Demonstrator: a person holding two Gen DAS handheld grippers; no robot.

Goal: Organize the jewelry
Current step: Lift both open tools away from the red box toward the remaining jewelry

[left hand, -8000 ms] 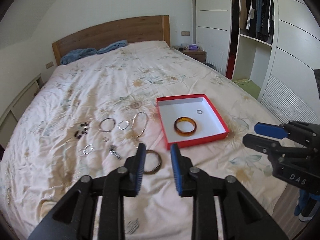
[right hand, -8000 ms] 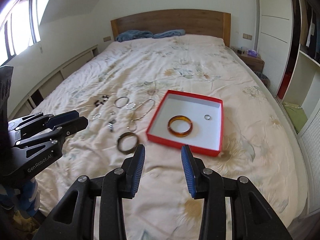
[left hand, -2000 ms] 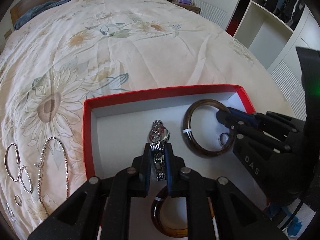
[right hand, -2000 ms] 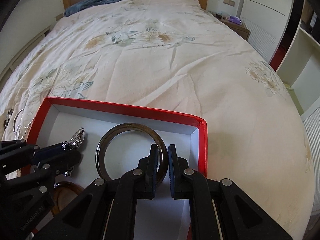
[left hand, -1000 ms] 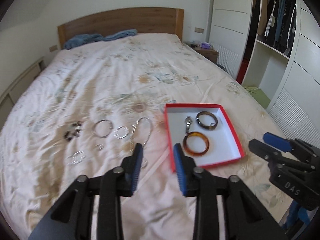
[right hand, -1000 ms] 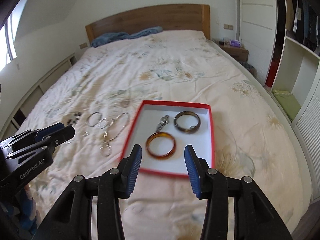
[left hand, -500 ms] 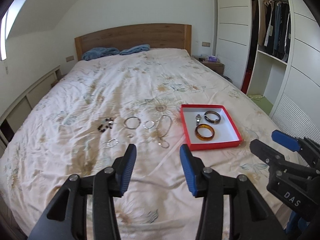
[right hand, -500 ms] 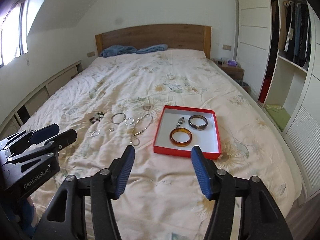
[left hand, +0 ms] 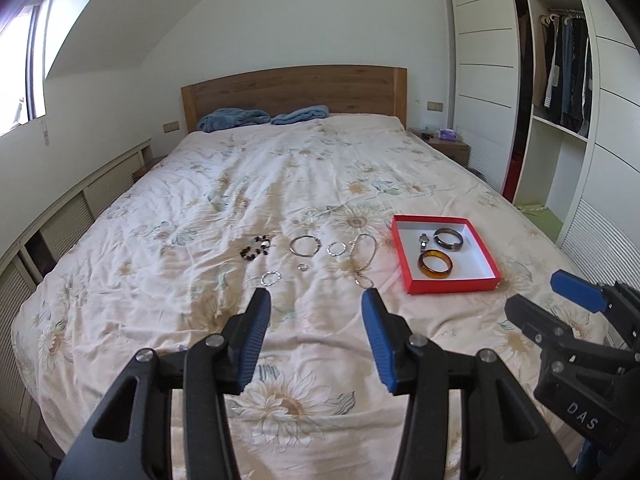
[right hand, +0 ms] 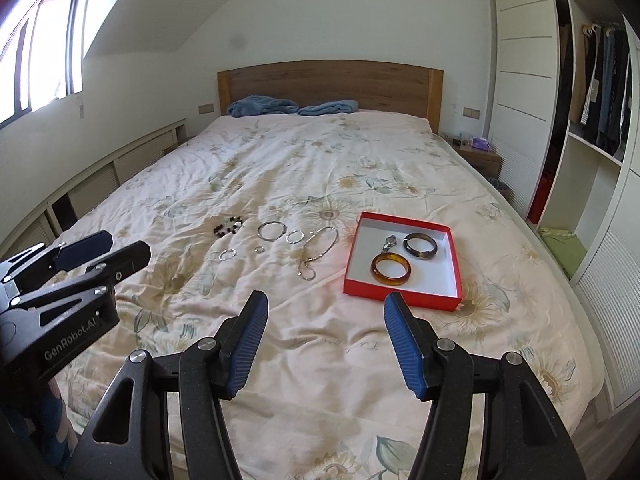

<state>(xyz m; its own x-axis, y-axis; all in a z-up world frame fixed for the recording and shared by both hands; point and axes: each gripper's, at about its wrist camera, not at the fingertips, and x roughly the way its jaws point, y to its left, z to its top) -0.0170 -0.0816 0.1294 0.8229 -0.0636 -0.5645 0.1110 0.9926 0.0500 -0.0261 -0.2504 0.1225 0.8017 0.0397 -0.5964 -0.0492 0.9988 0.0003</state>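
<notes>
A glossy amber bangle point(right hand: 391, 268), a dark bangle point(right hand: 419, 245) and a metal watch point(right hand: 388, 243) lie in the red cardboard box point(right hand: 401, 293) on the floral bed point(right hand: 320, 160). Both the left gripper point(left hand: 316, 310) and the right gripper point(right hand: 325, 312) stand spread and empty, farther from the box than a second ago, their jaws having just been opening.

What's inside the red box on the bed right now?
The red box holds an amber bangle, a dark bangle and a small watch. Its white floor is otherwise bare; the near wall hides a thin strip.
</notes>
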